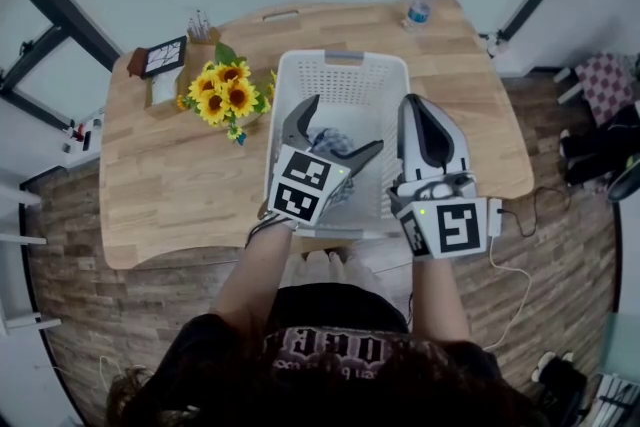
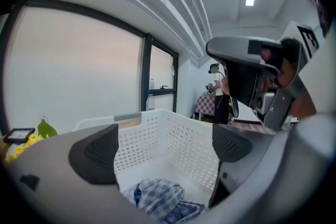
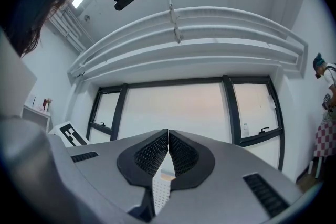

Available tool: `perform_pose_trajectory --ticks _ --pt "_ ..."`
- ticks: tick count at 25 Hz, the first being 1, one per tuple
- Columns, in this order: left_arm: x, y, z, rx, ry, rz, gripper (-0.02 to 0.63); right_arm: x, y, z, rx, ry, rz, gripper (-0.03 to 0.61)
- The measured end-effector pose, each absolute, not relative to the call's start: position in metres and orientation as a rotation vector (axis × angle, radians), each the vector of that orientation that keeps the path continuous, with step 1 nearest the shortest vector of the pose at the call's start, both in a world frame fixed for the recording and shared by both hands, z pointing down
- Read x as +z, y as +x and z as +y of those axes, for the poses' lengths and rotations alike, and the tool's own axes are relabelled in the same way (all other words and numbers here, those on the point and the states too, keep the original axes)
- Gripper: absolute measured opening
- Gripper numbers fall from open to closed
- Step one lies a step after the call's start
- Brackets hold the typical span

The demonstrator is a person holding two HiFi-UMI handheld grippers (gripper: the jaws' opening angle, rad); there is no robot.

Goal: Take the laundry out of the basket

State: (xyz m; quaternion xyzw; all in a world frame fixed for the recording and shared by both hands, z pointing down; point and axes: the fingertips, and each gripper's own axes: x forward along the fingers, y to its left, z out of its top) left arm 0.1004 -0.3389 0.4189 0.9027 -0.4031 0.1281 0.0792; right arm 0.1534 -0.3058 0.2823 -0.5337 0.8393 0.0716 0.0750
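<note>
A white perforated laundry basket (image 1: 345,58) stands on the wooden table (image 1: 170,185), close to the front edge. A crumpled blue-and-white checked cloth (image 1: 335,143) lies in its bottom. My left gripper (image 1: 345,125) hangs over the basket with its jaws wide open and nothing between them. In the left gripper view the cloth (image 2: 157,196) lies low between the pads, apart from them, with the basket wall (image 2: 189,144) behind. My right gripper (image 1: 415,103) is shut and empty above the basket's right rim. In the right gripper view its pads (image 3: 168,152) meet.
A bunch of sunflowers (image 1: 225,93) stands just left of the basket, with a small framed board (image 1: 163,57) and a pen cup (image 1: 200,40) behind it. A water bottle (image 1: 420,5) stands at the far right corner. A person stands far off (image 2: 216,89).
</note>
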Motion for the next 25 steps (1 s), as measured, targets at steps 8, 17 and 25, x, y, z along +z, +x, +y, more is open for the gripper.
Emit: perform_pose_trajectory --ticks 8,17,25 --pt "0.457 0.105 -0.349 0.572 2.692 -1.142 0.551 0.280 0.156 -0.311 0.217 -1.609 2.514 0.028" --pt "0.500 0.120 -0.340 0.715 2.637 -0.970 0.584 0.271 0.152 -0.318 0.241 -1.584 2.526 0.028" --pt "0.542 0.116 -0.345 0.816 2.531 -1.065 0.584 0.266 0.144 -0.324 0.283 -1.564 2.542 0.028"
